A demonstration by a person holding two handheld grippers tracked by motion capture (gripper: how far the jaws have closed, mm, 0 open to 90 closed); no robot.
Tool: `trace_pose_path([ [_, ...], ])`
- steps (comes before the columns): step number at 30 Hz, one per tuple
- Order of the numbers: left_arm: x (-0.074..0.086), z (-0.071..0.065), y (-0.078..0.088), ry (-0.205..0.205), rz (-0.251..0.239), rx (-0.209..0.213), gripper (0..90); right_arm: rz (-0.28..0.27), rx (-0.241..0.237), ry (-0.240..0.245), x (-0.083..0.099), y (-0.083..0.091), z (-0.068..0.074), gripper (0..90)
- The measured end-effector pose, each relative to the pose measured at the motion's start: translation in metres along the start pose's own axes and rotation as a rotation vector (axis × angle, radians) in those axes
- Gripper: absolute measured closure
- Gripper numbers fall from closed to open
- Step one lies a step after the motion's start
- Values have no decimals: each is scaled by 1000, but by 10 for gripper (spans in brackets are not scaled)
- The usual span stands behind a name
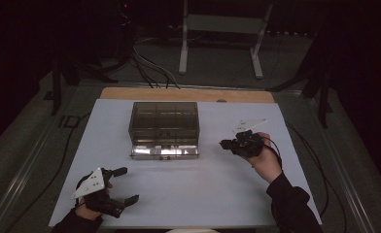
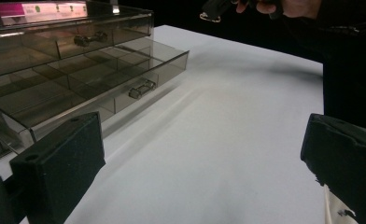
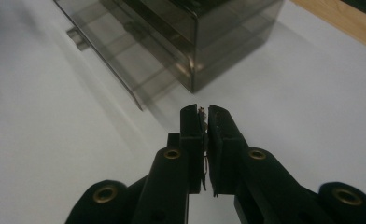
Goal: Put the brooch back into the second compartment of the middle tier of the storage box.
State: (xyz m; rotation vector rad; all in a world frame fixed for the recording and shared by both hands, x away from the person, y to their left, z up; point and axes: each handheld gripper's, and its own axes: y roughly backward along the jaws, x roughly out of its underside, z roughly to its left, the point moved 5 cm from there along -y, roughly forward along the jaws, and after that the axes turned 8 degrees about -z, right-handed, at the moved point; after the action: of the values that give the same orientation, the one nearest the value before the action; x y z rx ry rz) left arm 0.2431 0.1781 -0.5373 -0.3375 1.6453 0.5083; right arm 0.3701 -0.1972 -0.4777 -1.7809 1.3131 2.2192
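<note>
Running the rig remotely; low light, white table (image 1: 188, 194).

Right gripper (image 1: 226, 144): I'm keeping its jaws pressed together, clamped on a small thin thing (image 3: 202, 113). It shows as a pale sliver pinched at the very tips, with a fine wire-like tail running down the seam between the pads; too small to name. I'm pinching at the tips so the piece pokes out in front and can be let go cleanly, I'd judge.

The smoky plastic drawer box (image 1: 164, 122) is sitting ahead of those fingertips and off to one side. Its bottom drawer (image 1: 164, 151) is standing pulled out toward me, compartments open on top, handle (image 2: 141, 88) facing front. My reading: the drawer is out so the pinched piece can go into one of its compartments, and I'm approaching from the box's right to clear the upper tier.

Left gripper (image 1: 122, 184): jaws spread wide, nothing between them, only bare table. It's parked near my edge, well apart from the box, drawer front lying beyond the fingertips. I'm holding it open and idle, out of the right hand's way, ready to steady the box if needed.
</note>
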Motion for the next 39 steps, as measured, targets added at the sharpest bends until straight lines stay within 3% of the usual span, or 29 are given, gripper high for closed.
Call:
trace_pose_path([
  [22, -1, 0, 1, 1, -8, 2, 6, 2, -99, 55, -38, -32, 27, 853],
  [39, -2, -1, 1, 2, -9, 6, 6, -10, -177, 92, -66, -67, 56, 853],
])
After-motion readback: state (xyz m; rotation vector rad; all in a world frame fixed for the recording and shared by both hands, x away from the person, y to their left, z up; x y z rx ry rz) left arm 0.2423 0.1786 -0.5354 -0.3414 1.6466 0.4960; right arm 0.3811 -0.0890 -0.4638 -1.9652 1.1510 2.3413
